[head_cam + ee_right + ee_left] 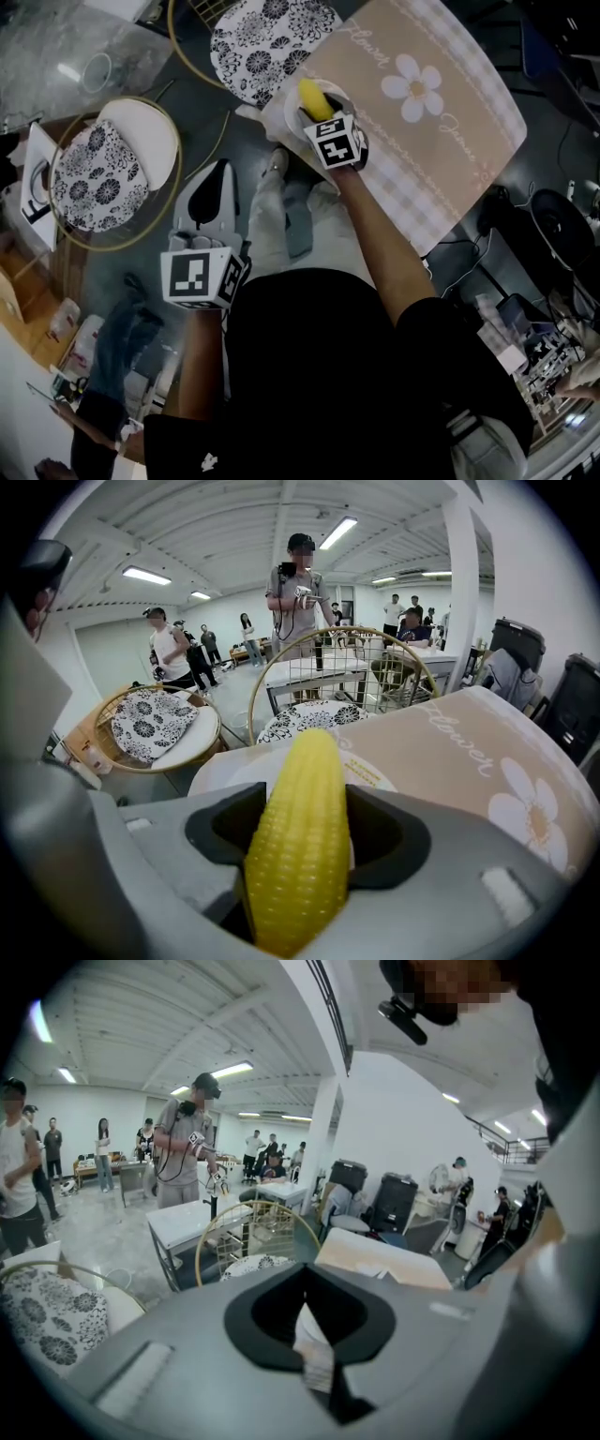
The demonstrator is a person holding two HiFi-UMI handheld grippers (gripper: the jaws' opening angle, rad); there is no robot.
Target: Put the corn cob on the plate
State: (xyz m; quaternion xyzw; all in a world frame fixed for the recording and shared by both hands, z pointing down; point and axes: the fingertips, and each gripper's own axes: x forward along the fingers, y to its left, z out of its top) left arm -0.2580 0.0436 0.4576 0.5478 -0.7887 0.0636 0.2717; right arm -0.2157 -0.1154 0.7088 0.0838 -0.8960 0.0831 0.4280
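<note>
Right gripper point(302, 785): we pinch the corn cob point(300, 855) upright over the plate point(223, 769).
Left gripper point(210, 199): we keep its jaws pressed together, empty.

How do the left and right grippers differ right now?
The right gripper is clamped on the corn cob; the left gripper is shut on nothing. The right gripper is over the plate at the edge of the table; the left gripper is off the table, near a chair. Neither is open.

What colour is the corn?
Yellow. The corn shows best in the right gripper view.
</note>
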